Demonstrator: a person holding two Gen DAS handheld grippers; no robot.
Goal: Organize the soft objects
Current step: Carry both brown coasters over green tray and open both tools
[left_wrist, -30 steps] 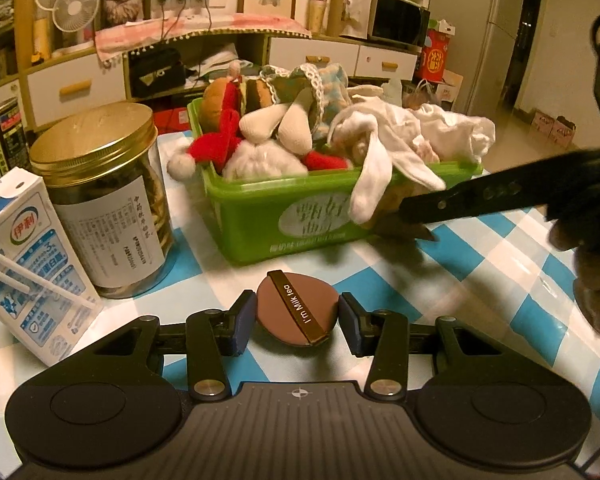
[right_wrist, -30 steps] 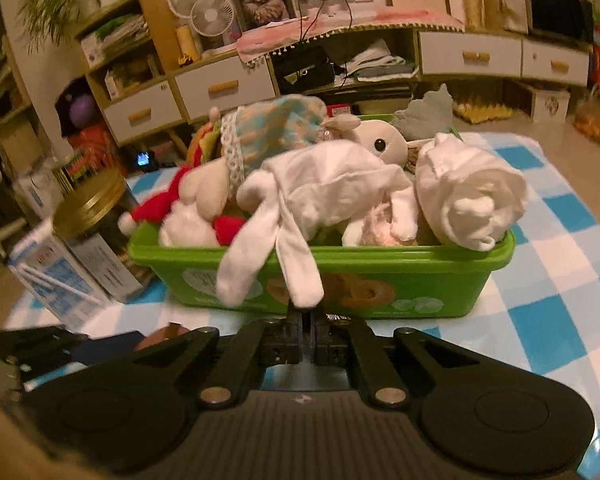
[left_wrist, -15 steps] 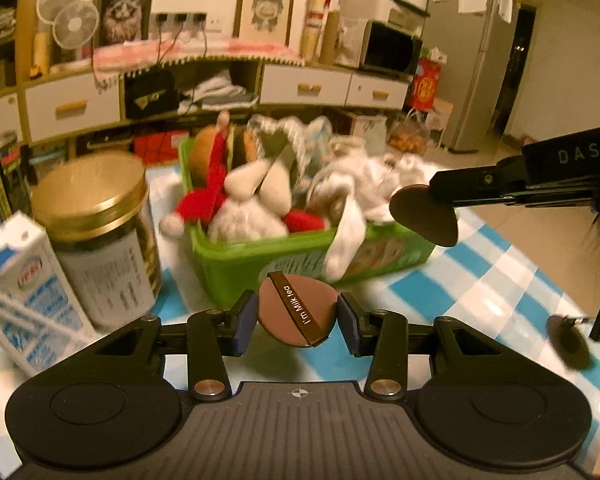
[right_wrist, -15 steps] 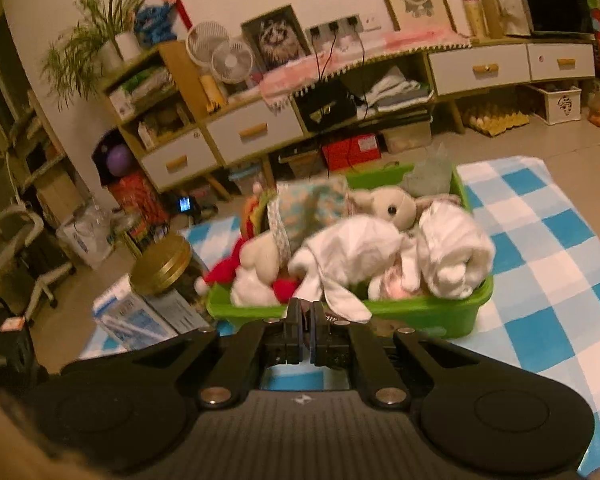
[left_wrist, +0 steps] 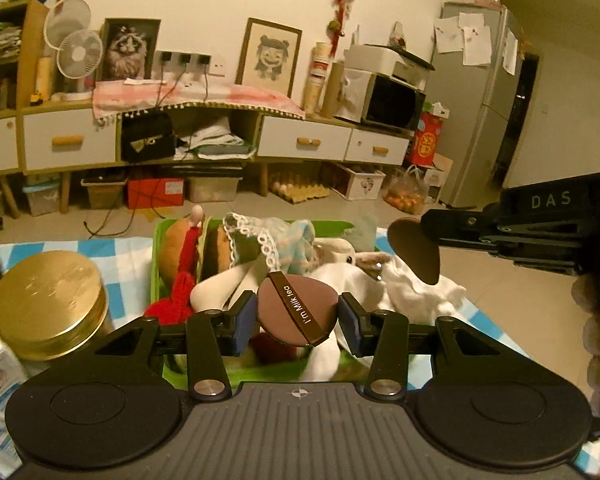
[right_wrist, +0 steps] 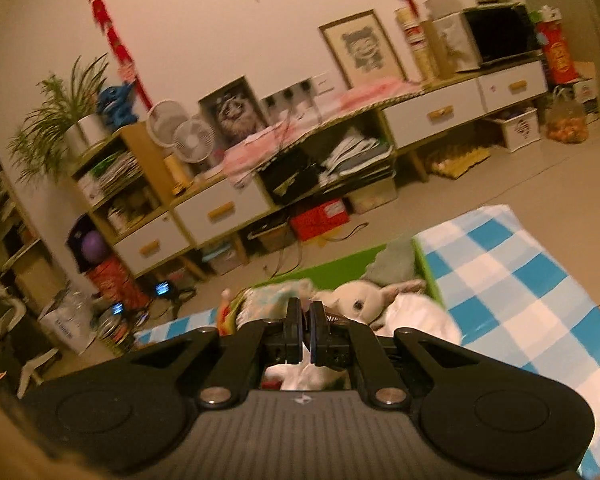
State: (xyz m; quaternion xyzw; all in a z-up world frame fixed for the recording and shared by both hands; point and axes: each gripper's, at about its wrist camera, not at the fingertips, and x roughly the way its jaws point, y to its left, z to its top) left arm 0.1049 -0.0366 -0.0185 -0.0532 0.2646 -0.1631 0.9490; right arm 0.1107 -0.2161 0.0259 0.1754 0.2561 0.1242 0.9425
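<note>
Squarely below left gripper [left_wrist: 296, 318]: toy-filled bin [left_wrist: 158, 248]

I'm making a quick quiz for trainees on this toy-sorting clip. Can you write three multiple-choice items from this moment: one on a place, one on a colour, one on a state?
1. Where are the soft toys?
A. In the green bin
B. On the floor
C. On the shelf

2. What colour is the jar's lid?
A. Blue
B. Gold
C. White

3. What is between the left gripper's fingers?
A. Nothing
B. A sock
C. A round brown case

Answers:
1 A: the soft toys are piled in the green bin on the checked tablecloth.
2 B: the jar beside the bin has a gold lid.
3 C: the left gripper is shut on the round brown case, with a pad on each side; the right gripper has its fingers closed together, holding nothing.
</note>
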